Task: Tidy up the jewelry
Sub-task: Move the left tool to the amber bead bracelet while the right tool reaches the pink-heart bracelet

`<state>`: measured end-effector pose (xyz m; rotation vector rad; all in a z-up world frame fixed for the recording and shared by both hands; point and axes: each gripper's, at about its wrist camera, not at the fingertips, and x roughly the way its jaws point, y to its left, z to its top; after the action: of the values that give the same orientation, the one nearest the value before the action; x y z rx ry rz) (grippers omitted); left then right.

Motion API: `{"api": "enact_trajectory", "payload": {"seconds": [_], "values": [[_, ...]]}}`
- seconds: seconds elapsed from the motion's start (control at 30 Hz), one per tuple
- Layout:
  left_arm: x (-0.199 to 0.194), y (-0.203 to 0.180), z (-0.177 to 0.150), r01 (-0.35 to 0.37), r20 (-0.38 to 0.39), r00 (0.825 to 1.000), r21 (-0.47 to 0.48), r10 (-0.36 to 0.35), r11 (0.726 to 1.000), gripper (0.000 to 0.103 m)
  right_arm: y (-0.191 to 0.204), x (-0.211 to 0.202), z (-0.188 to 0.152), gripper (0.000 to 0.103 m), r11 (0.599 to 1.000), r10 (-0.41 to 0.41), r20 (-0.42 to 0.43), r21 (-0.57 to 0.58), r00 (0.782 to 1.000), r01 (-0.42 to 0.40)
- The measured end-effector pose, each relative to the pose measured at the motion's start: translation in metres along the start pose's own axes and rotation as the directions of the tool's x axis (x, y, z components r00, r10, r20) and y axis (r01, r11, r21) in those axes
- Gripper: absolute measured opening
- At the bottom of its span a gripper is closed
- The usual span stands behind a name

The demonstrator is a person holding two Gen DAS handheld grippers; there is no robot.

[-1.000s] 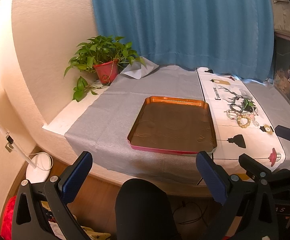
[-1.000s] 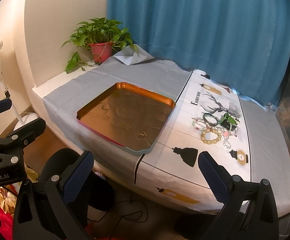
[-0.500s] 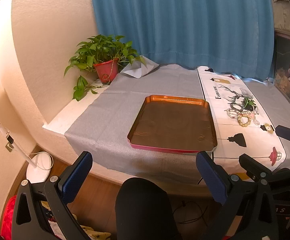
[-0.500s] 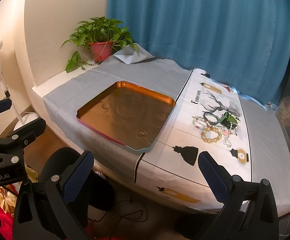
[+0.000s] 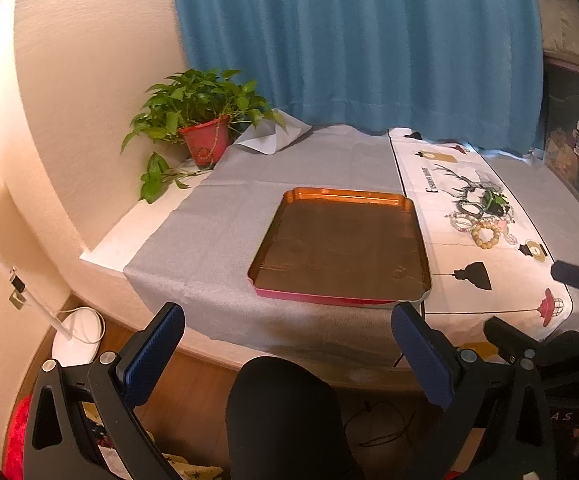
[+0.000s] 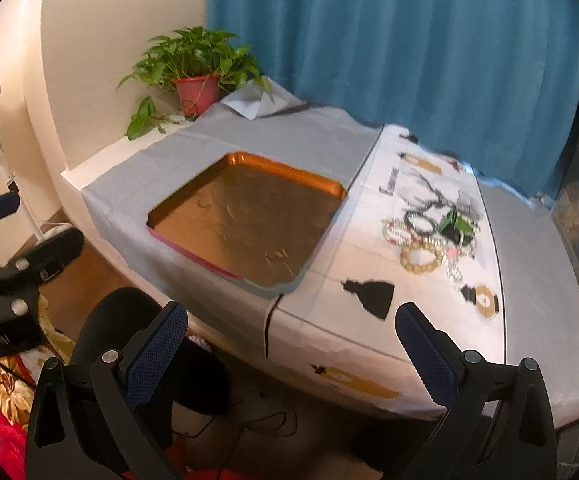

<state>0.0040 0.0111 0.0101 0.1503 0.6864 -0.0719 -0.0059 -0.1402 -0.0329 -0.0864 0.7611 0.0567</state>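
While both grippers, left (image 5: 287, 342) & right (image 6: 291, 342), hang back w/ jaws released, bracelets (image 6: 429, 236) wait beside empty orange tray (image 6: 331, 188), prob. their destination.

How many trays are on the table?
1. The tray lies on the grey cloth, left of the jewelry pile on the white cloth. Nothing is in it.

Nothing is blocking my way over the tray (image 5: 341, 240); a potted plant (image 5: 203, 128) is crowding the surface's (image 5: 217, 236) far-left corner.
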Motion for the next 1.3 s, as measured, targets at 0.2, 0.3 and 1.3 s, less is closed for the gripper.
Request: {"api": "enact_trajectory", "payload": {"seconds": [0.2,0.3,1.3], "values": [[0.022,-0.021,0.006,0.06,-0.059,0.997,0.064,-0.056,0.996,0.103,-0.058,0.017,-0.031,0.103,0.991,-0.045,-0.078,0.121,0.996,0.055],[0.033,-0.047,0.015,0.1,-0.076,0.993,0.096,-0.093,0.99,0.103,-0.105,0.022,-0.044,0.103,0.968,-0.097,-0.102,0.222,0.99,0.118],[0.185,-0.265,0.067,0.352,-0.366,0.888,0.152,-0.278,0.924,0.103,-0.291,0.207,0.009,0.028,0.984,-0.081,-0.133,0.144,0.988,0.101]]}}
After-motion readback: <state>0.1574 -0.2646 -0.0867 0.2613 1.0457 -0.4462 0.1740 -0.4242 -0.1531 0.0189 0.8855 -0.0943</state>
